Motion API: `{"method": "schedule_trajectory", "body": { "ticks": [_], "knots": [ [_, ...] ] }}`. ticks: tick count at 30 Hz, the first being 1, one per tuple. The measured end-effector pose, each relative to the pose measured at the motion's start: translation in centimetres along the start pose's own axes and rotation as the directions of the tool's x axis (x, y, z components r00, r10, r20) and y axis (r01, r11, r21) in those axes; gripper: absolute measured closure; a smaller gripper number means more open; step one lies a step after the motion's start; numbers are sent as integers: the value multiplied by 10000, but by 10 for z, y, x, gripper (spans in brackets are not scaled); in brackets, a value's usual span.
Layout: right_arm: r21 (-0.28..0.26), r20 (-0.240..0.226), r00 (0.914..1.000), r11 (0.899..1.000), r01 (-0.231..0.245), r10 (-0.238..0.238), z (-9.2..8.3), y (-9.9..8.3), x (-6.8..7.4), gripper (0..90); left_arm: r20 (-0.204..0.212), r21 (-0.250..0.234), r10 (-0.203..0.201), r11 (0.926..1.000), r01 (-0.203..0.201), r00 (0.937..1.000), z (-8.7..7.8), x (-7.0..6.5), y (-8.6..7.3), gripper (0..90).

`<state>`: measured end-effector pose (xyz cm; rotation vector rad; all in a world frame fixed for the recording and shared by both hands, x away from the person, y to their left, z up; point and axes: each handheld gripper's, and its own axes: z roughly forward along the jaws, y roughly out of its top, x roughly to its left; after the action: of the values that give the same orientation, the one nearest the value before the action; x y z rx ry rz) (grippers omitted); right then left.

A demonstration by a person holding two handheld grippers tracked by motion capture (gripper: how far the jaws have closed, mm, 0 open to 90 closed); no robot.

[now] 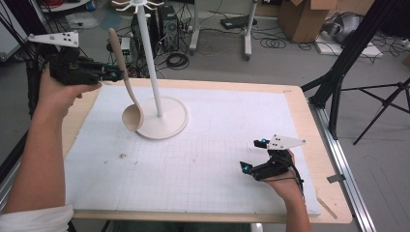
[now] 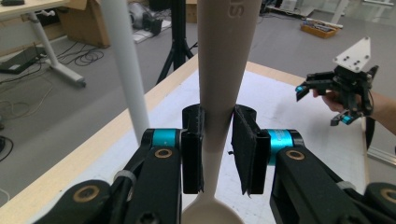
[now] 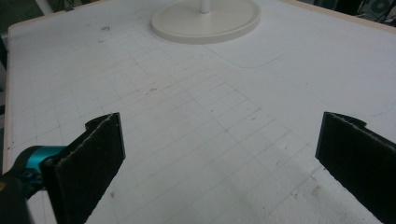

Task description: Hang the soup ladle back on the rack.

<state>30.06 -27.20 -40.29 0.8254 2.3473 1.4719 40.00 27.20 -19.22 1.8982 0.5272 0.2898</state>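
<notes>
A beige ladle [image 1: 126,87] hangs upright, bowl down, by the left rim of a white stand's round base [image 1: 169,123]. My left gripper [image 1: 118,75] is shut on the ladle's handle from the left, above the table's far left. In the left gripper view both pads [image 2: 191,154] press on the handle [image 2: 219,70], with the stand's pole [image 2: 123,65] just beyond. My right gripper [image 1: 252,154] rests low over the mat at the front right, open with nothing between its jaws [image 3: 219,140]. It also shows far off in the left gripper view [image 2: 321,105].
A white gridded mat [image 1: 217,145] covers the wooden table [image 1: 333,203]. The stand's pole [image 1: 152,63] rises tall with hooks at its top [image 1: 138,5]. Its base [image 3: 205,18] lies ahead of the right gripper. Black tripod legs [image 1: 338,82] stand off the table's right edge.
</notes>
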Motion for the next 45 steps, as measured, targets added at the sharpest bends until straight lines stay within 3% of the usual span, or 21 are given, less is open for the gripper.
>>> {"method": "schedule_trajectory", "body": {
  "ticks": [9,23,38,45],
  "knots": [
    [9,4,10000,10000,-12,12,1,0,0,4,-438,246,-102,9996,113,9990,-2,13,19,737],
    [49,-3,10000,10000,-4,4,2,-1,-1,3,-696,673,-168,9975,215,9974,5,28,35,737],
    [69,-33,10000,10000,-34,35,2,-3,-2,3,-728,780,-258,9965,315,9970,11,31,38,737],
    [112,-59,10000,9999,-38,39,3,-3,-2,3,-822,1055,-161,9941,247,9965,14,31,45,737]
  ]
}}
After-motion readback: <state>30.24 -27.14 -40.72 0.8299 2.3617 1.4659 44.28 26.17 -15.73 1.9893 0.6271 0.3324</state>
